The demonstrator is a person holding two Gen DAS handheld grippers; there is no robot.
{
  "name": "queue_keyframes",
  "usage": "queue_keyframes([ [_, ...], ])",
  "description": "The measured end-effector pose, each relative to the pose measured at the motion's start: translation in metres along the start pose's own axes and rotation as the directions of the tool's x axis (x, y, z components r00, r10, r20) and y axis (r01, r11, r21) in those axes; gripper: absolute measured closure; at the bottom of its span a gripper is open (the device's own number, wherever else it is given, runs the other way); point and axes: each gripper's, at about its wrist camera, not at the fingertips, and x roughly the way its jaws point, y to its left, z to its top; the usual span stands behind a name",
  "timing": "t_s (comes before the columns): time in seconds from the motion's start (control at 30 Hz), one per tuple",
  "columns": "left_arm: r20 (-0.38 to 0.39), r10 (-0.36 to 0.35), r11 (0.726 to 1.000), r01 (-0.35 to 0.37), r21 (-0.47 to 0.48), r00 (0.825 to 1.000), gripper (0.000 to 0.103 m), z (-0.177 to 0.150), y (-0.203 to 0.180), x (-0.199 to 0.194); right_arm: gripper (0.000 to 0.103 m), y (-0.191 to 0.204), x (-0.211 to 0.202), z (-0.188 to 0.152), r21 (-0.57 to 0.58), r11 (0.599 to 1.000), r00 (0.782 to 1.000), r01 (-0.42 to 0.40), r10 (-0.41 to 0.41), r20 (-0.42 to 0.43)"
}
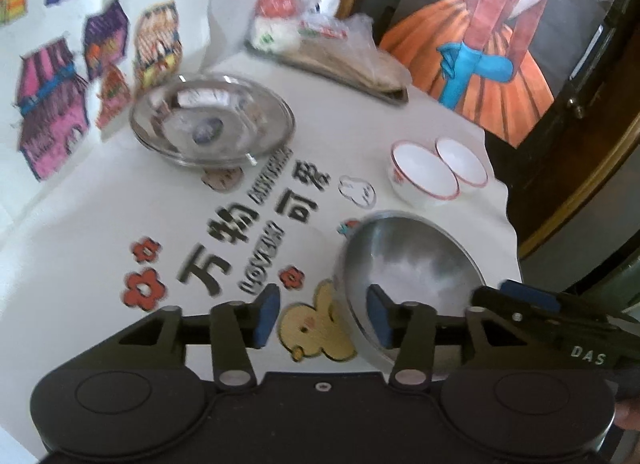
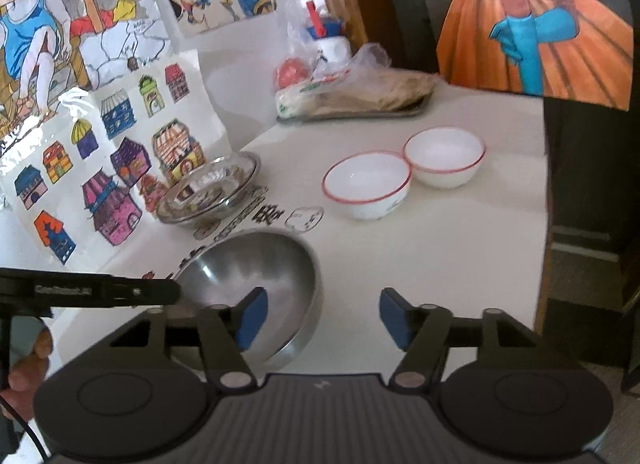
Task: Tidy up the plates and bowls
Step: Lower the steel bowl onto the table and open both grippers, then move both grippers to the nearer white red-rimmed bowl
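White table (image 2: 460, 264) printed with black characters, red flowers and a yellow duck. Near its front edge, a steel bowl (image 2: 256, 276): round, brushed grey inside, shiny rim, empty. By the wall, a clear glass dish (image 1: 212, 121), shallow and wide, seemingly two stacked. Toward the far right, two small white bowls (image 2: 368, 183) with red rims, touching side by side. Left gripper (image 1: 322, 318) spread, one blue pad over the steel bowl's rim, pinching nothing. Right gripper (image 2: 320, 318) spread wide, straddling that bowl's right rim, holding nothing.
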Motion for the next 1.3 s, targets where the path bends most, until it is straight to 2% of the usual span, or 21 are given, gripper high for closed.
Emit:
queue_keyframes([
  [0.17,0.056,0.007,1.000,-0.007,0.006,0.998,0.039,0.010,0.003,-0.012,0.015,-0.007,-0.006,0.008,-0.005,1.000,0.998,0.025,-0.024,0.060],
  [0.27,0.093,0.011,1.000,-0.012,0.009,0.996,0.036,0.019,0.002,-0.014,0.008,-0.014,-0.007,0.015,0.010,1.000,0.996,0.018,-0.019,0.089],
  [0.37,0.122,0.008,1.000,-0.011,0.026,0.992,0.028,0.032,-0.002,-0.010,0.005,-0.024,-0.006,0.022,0.049,0.999,0.993,-0.008,0.002,0.116],
  [0.53,0.158,-0.016,0.998,0.007,0.063,0.987,0.013,0.056,-0.012,0.006,0.003,-0.043,0.002,0.033,0.089,0.996,0.988,0.023,-0.036,0.151],
  [0.67,0.168,-0.043,0.996,0.029,0.085,0.985,0.006,0.073,-0.020,0.025,0.002,-0.053,0.013,0.040,0.103,0.993,0.981,0.062,-0.079,0.174],
  [0.83,0.147,-0.065,0.991,0.046,0.129,0.987,0.003,0.094,-0.034,0.058,0.002,-0.059,0.032,0.046,0.121,0.989,0.977,0.091,-0.112,0.184],
  [1.03,0.084,-0.084,0.981,0.068,0.183,0.993,0.003,0.112,-0.045,0.099,0.002,-0.064,0.058,0.049,0.157,0.983,0.979,0.097,-0.123,0.165],
  [1.13,0.056,-0.088,0.979,0.077,0.188,0.995,0.003,0.116,-0.046,0.116,0.006,-0.067,0.069,0.050,0.160,0.982,0.981,0.100,-0.125,0.149],
  [1.3,0.007,-0.098,0.978,0.095,0.188,0.995,0.007,0.119,-0.045,0.134,0.018,-0.071,0.085,0.048,0.176,0.979,0.985,0.104,-0.125,0.117],
])
